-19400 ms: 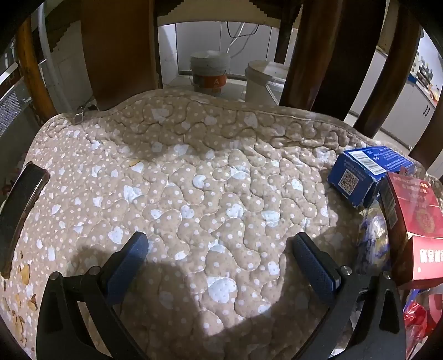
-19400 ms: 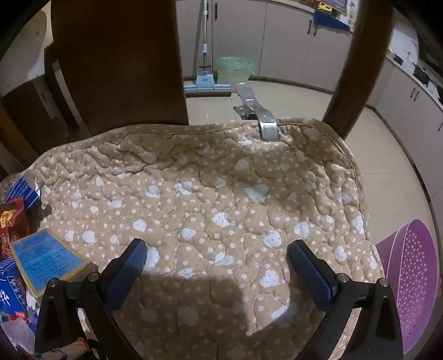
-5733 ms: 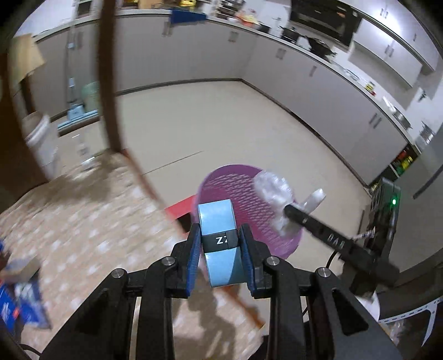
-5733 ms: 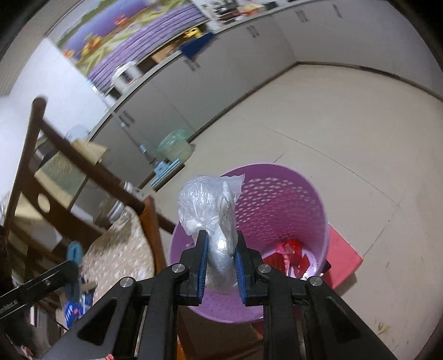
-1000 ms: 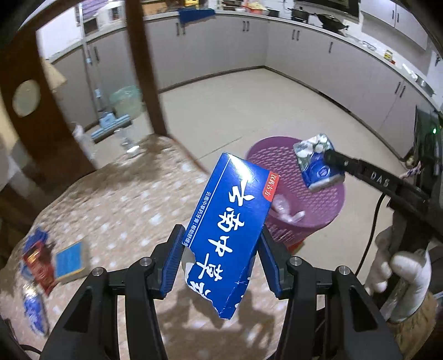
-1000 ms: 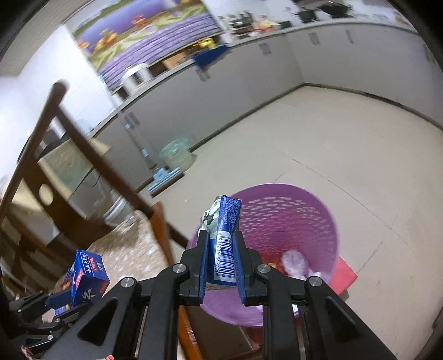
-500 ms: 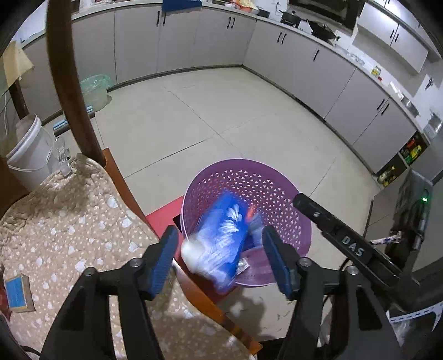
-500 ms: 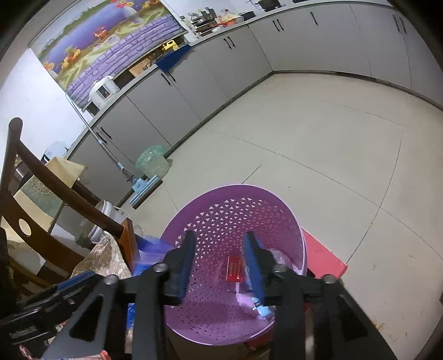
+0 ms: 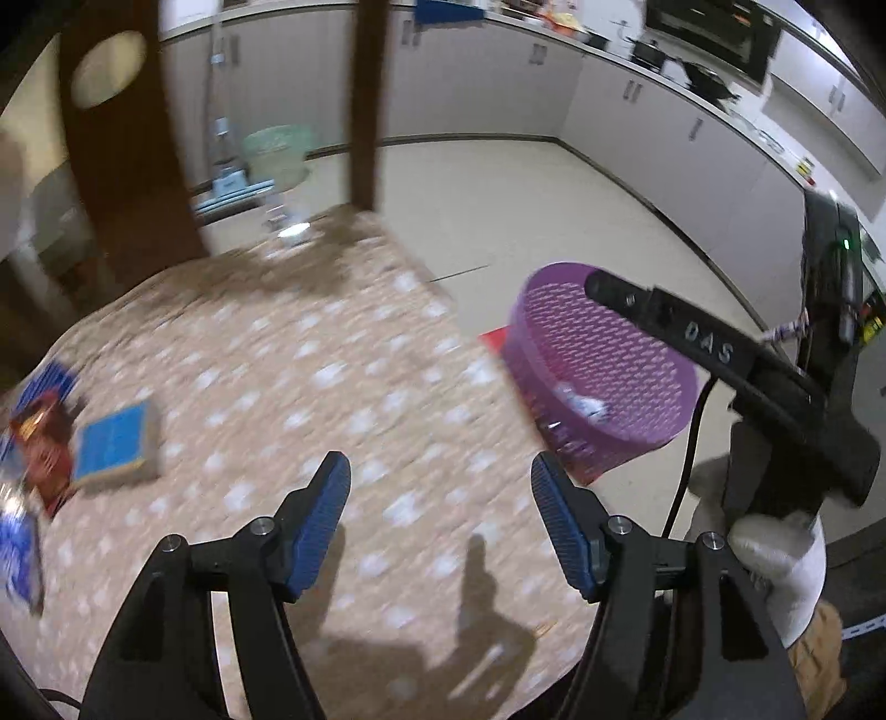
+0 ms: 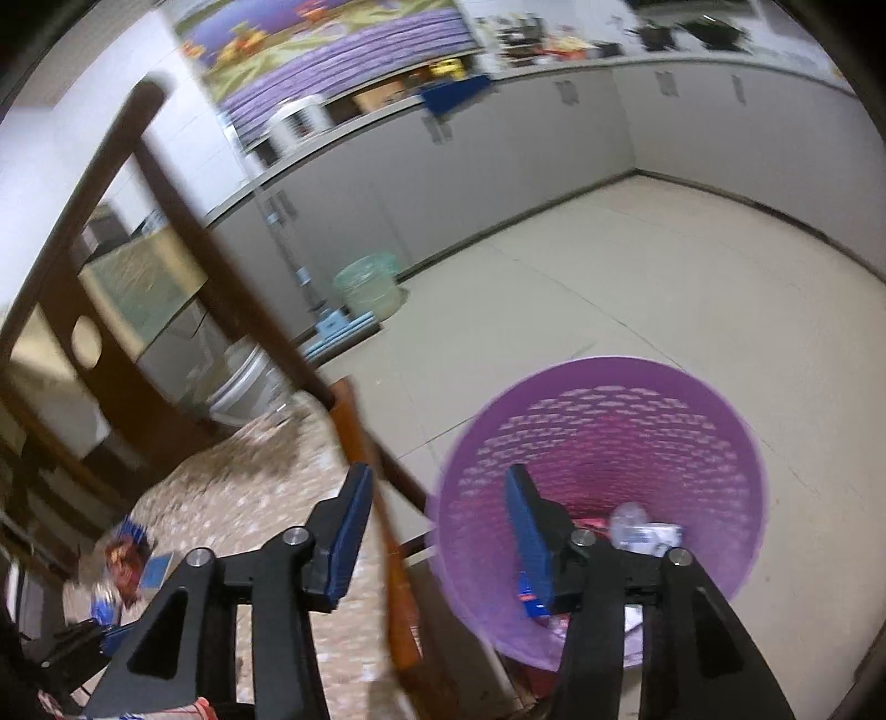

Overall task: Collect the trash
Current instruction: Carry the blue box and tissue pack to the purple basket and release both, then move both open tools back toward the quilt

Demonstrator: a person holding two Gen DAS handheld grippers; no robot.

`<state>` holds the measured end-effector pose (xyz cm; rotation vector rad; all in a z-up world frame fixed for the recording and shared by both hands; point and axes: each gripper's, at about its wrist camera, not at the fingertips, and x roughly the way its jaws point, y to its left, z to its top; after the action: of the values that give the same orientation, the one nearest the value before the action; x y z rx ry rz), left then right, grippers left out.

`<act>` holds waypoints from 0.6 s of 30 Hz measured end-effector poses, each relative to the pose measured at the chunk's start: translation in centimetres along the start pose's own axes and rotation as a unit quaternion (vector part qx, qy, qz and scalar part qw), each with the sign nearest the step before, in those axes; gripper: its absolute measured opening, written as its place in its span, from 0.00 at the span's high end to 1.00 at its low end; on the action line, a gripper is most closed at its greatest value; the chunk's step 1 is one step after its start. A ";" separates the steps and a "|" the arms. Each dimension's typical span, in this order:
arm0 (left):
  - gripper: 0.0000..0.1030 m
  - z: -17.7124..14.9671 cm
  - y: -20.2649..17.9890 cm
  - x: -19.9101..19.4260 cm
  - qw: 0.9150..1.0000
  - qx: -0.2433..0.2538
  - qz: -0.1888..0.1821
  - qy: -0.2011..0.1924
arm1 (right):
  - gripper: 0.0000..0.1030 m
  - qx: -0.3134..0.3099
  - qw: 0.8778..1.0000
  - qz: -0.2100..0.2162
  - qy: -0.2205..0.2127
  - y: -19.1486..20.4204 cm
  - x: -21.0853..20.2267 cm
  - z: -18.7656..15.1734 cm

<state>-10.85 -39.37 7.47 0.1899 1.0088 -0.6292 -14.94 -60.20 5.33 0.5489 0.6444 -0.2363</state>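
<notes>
purple perforated basket [image 9: 637, 382], tan white-spotted cushion [image 9: 332, 354]

This is a home kitchen. Long runs of pale grey base cabinets [image 10: 692, 127] with small handles line the walls under a cluttered countertop [image 10: 554, 50], where pots and a white rice cooker [image 10: 293, 130] stand. A built-in dark oven [image 9: 714, 33] sits among the upper units. The floor is beige tile [image 10: 637, 288], with a flat mop [image 10: 332, 327] and a pale green bin [image 10: 368, 285] by the cabinets. A dark wooden chair [image 9: 133, 138] carries a quilted beige cushion with white hearts [image 9: 310, 354].
</notes>
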 end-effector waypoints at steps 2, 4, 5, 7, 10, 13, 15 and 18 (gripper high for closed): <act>0.35 -1.4 2.3 -1.0 1.000 -0.012 0.015 -0.003 | 0.46 -0.026 1.000 0.009 0.007 2.3 0.7 -0.6; 0.35 -2.8 4.6 -2.2 0.999 -0.027 0.030 -0.008 | 0.46 -0.050 0.998 0.016 0.018 4.5 1.4 -1.4; 0.35 -3.7 6.3 -2.9 0.998 -0.040 0.040 -0.009 | 0.46 -0.058 0.998 0.020 0.023 5.3 1.7 -1.7; 0.34 -4.8 9.0 -4.0 0.996 -0.062 0.056 -0.010 | 0.46 -0.078 0.996 0.028 0.033 7.1 2.2 -2.6; 0.33 -6.7 14.4 -6.0 0.990 -0.107 0.091 -0.013 | 0.44 -0.104 0.993 0.039 0.044 9.5 2.8 -3.7; 0.31 -8.0 19.5 -7.9 0.980 -0.143 0.139 -0.015 | 0.42 -0.129 0.989 0.045 0.051 11.4 3.2 -4.6; 0.30 -8.5 22.4 -8.7 0.973 -0.160 0.163 -0.015 | 0.41 -0.145 0.987 0.047 0.055 12.4 3.4 -5.2; 0.22 -8.8 26.1 -9.6 0.966 -0.170 0.195 -0.016 | 0.41 -0.157 0.984 0.051 0.064 13.5 4.0 -5.6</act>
<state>-5.92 -10.65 7.36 0.0717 0.9978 -0.0956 -9.62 -46.03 4.58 0.2941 0.7587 -0.0017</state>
